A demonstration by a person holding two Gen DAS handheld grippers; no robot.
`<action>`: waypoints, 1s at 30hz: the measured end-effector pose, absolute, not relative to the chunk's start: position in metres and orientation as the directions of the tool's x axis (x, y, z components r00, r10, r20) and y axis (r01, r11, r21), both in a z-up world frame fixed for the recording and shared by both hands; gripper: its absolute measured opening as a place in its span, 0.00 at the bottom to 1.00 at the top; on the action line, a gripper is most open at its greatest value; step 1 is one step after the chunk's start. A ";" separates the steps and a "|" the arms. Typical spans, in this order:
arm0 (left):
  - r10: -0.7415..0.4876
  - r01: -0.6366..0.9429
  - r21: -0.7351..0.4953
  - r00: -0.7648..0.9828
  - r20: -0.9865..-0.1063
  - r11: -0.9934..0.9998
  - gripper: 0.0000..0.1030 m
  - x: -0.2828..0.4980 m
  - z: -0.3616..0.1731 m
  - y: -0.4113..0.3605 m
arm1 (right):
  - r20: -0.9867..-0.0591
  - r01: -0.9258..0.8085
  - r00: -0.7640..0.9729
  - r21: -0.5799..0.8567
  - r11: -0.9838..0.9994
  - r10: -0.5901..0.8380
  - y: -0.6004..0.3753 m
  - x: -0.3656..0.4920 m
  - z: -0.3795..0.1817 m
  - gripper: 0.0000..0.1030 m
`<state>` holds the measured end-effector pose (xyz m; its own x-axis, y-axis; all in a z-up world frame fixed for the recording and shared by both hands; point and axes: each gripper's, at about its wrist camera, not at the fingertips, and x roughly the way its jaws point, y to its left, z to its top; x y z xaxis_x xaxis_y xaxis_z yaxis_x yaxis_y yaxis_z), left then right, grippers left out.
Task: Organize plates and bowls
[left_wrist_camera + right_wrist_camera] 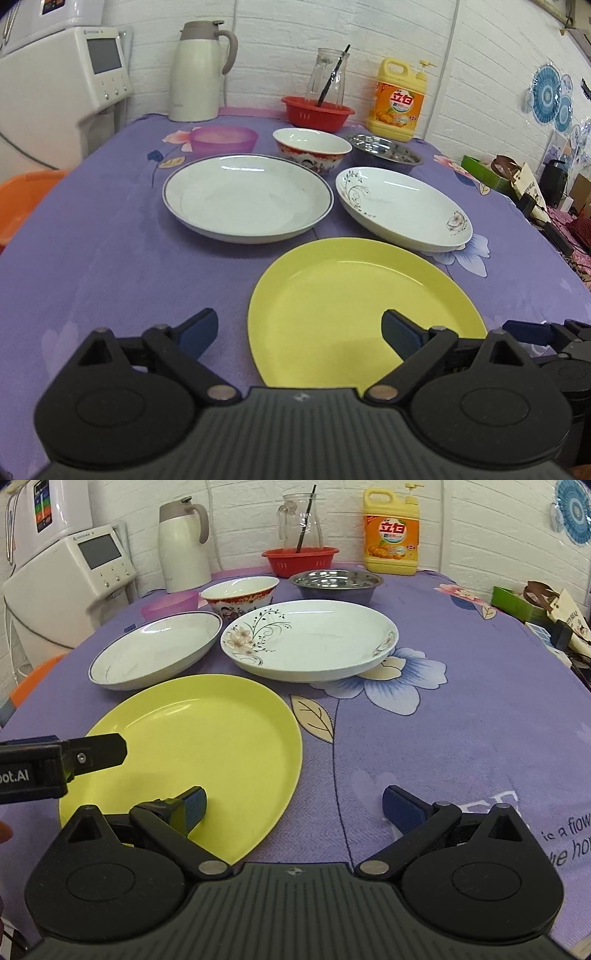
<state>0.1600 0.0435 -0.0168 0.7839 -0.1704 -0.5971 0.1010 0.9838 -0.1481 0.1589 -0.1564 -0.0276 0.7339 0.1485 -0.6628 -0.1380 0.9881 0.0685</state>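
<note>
Purple floral cloth (pixel 110 258) | glossy round yellow plate (pixel 351 295) | both hand-held grippers (pixel 299 334) (pixel 295 808) released, empty.

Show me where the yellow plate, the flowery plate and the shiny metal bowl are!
yellow plate (pixel 207 738), right wrist view, on its flat middle.
flowery plate (pixel 317 642), right wrist view, on its white middle.
metal bowl (pixel 334 580), right wrist view, on its shiny inside.

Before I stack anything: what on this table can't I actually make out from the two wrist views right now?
- Near edge of the yellow plate: hidden in both views behind the gripper bodies.
- Metal bowl: left view, its left side hidden by the red-patterned bowl.
- Pink bowl: right view, partly behind the blue-rimmed plate.
- Left hand-held gripper: right view, only one finger shows, the rest cut off by the left edge.
</note>
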 end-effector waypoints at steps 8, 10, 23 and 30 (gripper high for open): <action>-0.209 0.135 -0.166 0.761 -0.614 0.977 0.91 0.169 -0.032 0.045 | -0.636 -0.206 0.749 0.041 0.978 0.185 -0.146 0.159 -0.030 1.00; -0.202 0.139 -0.150 0.761 -0.616 0.979 0.91 0.169 -0.032 0.043 | -0.637 -0.208 0.749 0.040 0.977 0.185 -0.145 0.160 -0.029 1.00; -0.195 0.114 -0.169 0.765 -0.613 0.979 0.87 0.155 -0.025 0.064 | -0.619 -0.317 0.733 0.057 0.947 0.282 -0.109 0.153 -0.023 1.00; -0.059 -0.027 -0.128 0.782 -0.621 0.991 0.87 0.132 -0.021 0.115 | -0.613 -0.454 0.684 0.064 0.889 0.394 -0.057 0.148 -0.020 1.00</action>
